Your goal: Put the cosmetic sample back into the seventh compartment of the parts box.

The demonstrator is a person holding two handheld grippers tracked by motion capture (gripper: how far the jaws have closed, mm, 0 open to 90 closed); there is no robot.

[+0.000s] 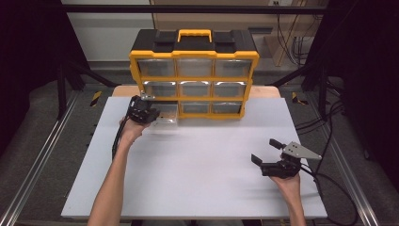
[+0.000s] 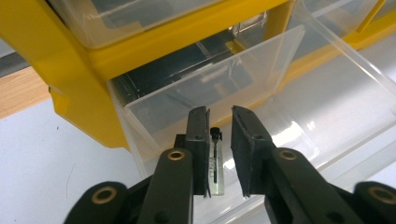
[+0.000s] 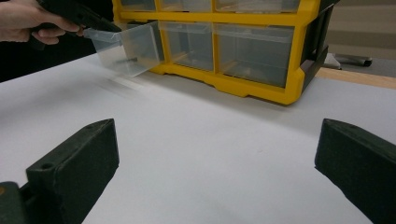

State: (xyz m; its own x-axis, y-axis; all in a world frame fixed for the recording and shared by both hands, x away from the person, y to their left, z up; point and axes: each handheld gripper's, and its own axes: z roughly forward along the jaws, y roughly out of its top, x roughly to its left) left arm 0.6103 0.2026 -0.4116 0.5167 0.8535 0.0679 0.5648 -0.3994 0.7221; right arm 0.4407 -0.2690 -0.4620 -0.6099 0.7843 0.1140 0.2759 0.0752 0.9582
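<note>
Vial between the left gripper's jaws over the pulled-out drawer

The left gripper (image 2: 219,154) points into the open drawer (image 2: 299,98), its jaws set narrow. A small glass vial (image 2: 216,161) with a black cap stands between them, lying against the left pad; a gap shows between the vial and the right pad, so the jaws are not pressing it from both sides. The vial holds a pale greenish liquid and carries fine print along its side. It hangs over the front part of the drawer, inside its clear walls.

The drawer is clear plastic, pulled well out of the bottom row, left end, of the yellow organiser (image 1: 194,75). Apart from the vial over it, its floor looks bare. In the high view the left gripper (image 1: 141,112) sits at that same drawer (image 1: 165,114), with the hand (image 1: 133,129) just behind it.

The organiser stands at the far edge of the white bench (image 1: 197,160), three rows of three clear drawers under a black top with a yellow handle. The other eight drawers are pushed in; what they hold cannot be told through the plastic.

The right gripper (image 1: 268,151) rests on the bench near the right front, well apart from the organiser, its jaws spread wide with nothing between them. From the right gripper view the open drawer (image 3: 128,49) juts out of the organiser (image 3: 261,51) toward the left hand (image 3: 28,21)
</note>
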